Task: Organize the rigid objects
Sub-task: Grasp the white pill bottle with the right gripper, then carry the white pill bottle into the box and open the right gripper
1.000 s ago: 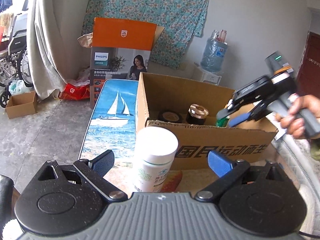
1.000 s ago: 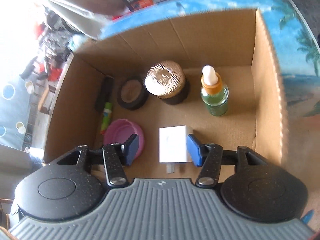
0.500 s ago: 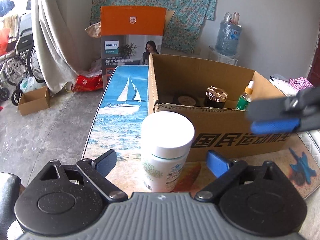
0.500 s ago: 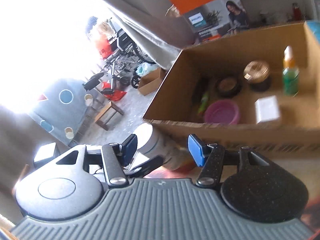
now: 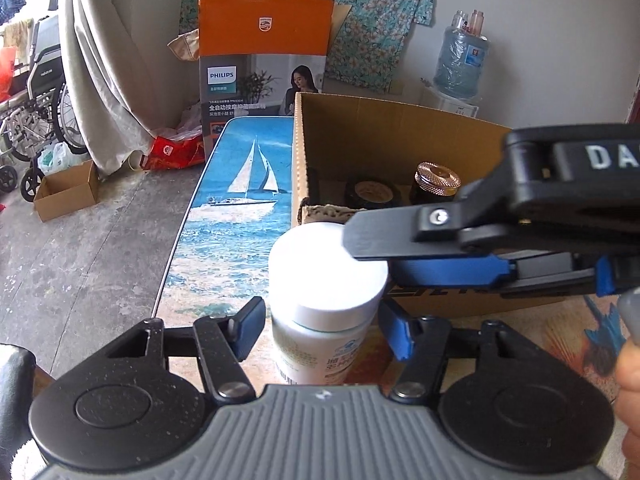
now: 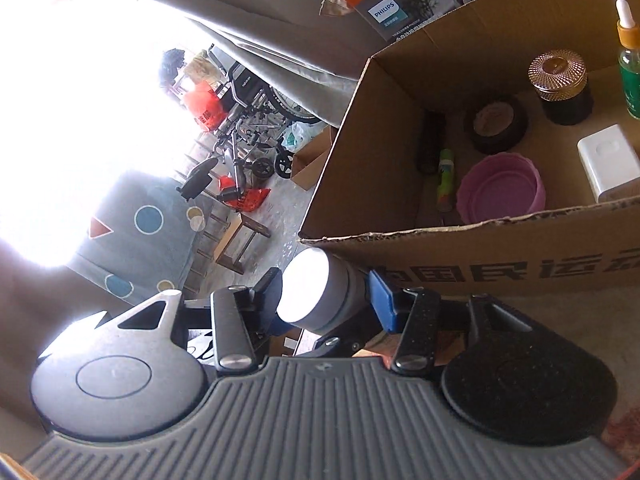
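Both grippers closing on the white bottle [image 5: 320, 300] beside the cardboard box [image 5: 400, 136] — left gripper [image 5: 322, 332] low, right gripper [image 6: 320, 292] at cap — neither pressing yet

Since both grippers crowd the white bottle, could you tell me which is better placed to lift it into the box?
Left gripper: its closing jaws flank the white bottle body squarely; the right gripper reaches only the cap.

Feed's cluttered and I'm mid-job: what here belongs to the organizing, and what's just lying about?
Job: white bottle, cardboard box, left gripper and right gripper, both closing around the bottle.

Lying about: Philips carton, wheelchair, water jug.
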### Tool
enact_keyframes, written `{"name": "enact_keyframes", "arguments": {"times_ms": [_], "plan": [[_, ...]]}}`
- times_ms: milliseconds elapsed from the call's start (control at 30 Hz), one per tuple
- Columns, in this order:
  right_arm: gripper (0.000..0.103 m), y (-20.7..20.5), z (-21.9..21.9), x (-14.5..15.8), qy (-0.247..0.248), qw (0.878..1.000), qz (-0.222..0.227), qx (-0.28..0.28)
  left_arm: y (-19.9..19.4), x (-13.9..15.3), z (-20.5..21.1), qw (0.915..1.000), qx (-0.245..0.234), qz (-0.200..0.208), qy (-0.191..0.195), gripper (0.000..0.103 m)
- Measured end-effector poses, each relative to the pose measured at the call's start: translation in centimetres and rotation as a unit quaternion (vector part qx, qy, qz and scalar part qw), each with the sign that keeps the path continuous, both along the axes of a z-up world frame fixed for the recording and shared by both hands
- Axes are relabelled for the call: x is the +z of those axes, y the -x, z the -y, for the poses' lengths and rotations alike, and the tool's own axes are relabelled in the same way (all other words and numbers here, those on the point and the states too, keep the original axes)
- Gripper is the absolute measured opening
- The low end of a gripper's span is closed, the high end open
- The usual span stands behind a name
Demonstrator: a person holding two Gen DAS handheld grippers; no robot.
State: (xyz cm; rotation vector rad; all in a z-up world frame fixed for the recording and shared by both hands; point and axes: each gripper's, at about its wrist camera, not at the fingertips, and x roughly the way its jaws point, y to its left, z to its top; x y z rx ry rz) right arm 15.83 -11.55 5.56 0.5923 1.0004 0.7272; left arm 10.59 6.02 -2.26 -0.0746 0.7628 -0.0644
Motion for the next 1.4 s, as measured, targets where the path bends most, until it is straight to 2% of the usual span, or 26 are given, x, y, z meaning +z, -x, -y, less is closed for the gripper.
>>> {"name": "enact_keyframes", "arguments": {"times_ms": [67,133,567,767,933,1133,1267,1400], "plan": [[0.039,-0.1,-0.1,-0.2,-0.002,1.000,-0.003,0.001,0.0,0.0,0.0,1.0000,-0.001,0.000,0.003,0.061],[0.037,-0.2,-0.4,-0.4,-0.001,1.000,-0.005,0.003,0.0,0.2,0.0,1.0000,0.002,0.002,0.002,0.056],[0.035,0.1,-0.3,-0.4,0.005,1.000,-0.008,0.000,0.3,0.4,0.4,1.0000,0.006,0.005,0.000,0.055],[0.035,0.7,-0.7,0.8,0.008,1.000,0.004,0.012,2.0,1.8,0.2,0.9997,0.012,0.020,-0.004,0.054],[0.035,1.9,-1.4,3.5,-0.005,0.999,0.037,0.039,4.2,4.9,-0.6,0.9984,0.030,0.046,-0.007,0.054],[0.036,2.3,-2.3,8.6,-0.027,0.993,0.102,0.056,4.9,9.9,-0.5,0.9933,0.045,0.102,-0.032,0.054],[0.036,1.6,-1.1,12.1,-0.028,0.987,0.151,0.041,3.3,12.9,1.3,0.9903,0.028,0.130,-0.040,0.054],[0.036,0.0,2.6,15.0,-0.020,0.983,0.185,0.009,0.7,15.0,4.8,0.9871,-0.013,0.157,-0.032,0.054]]}}
